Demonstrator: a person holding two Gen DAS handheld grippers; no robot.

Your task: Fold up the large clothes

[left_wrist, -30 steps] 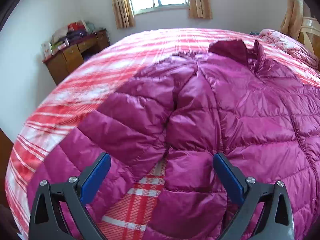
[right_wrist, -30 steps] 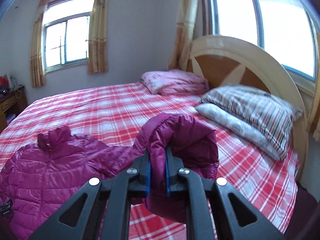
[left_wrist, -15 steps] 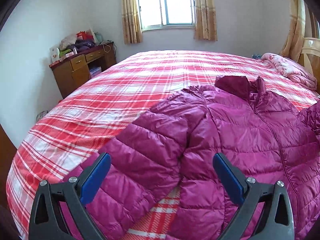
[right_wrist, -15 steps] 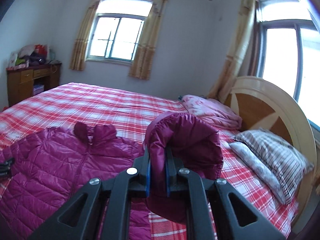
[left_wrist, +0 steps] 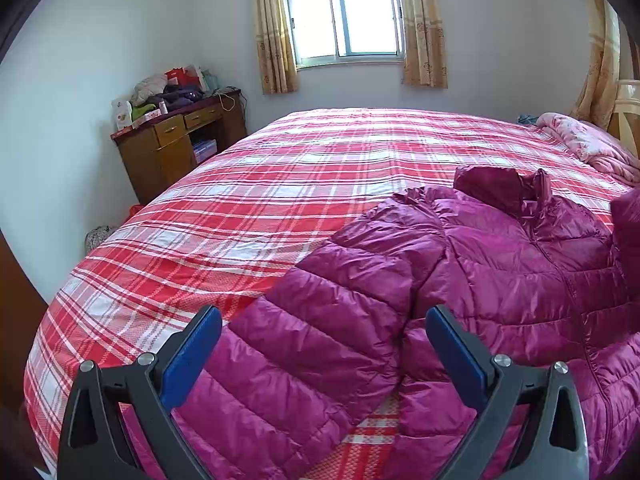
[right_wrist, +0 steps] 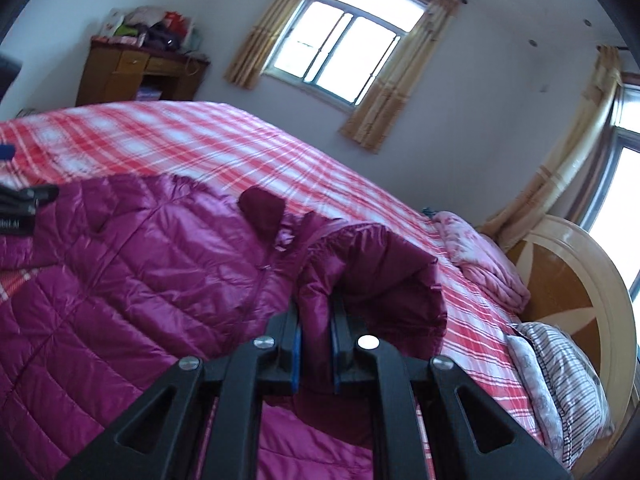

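Carrying the down jacket's right sleeve clamped in my right gripper; left gripper gaping, left sleeve unfolded.

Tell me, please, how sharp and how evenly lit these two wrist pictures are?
Left wrist view: sharp, the window blown out white, the bed bulging from the fisheye. Right wrist view: tilted and smeared by motion, the jacket soft, dark corners.

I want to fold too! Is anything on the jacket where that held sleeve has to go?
Nothing visible. The right gripper pinches the sleeve above the jacket, whose front lies bare on the bed.
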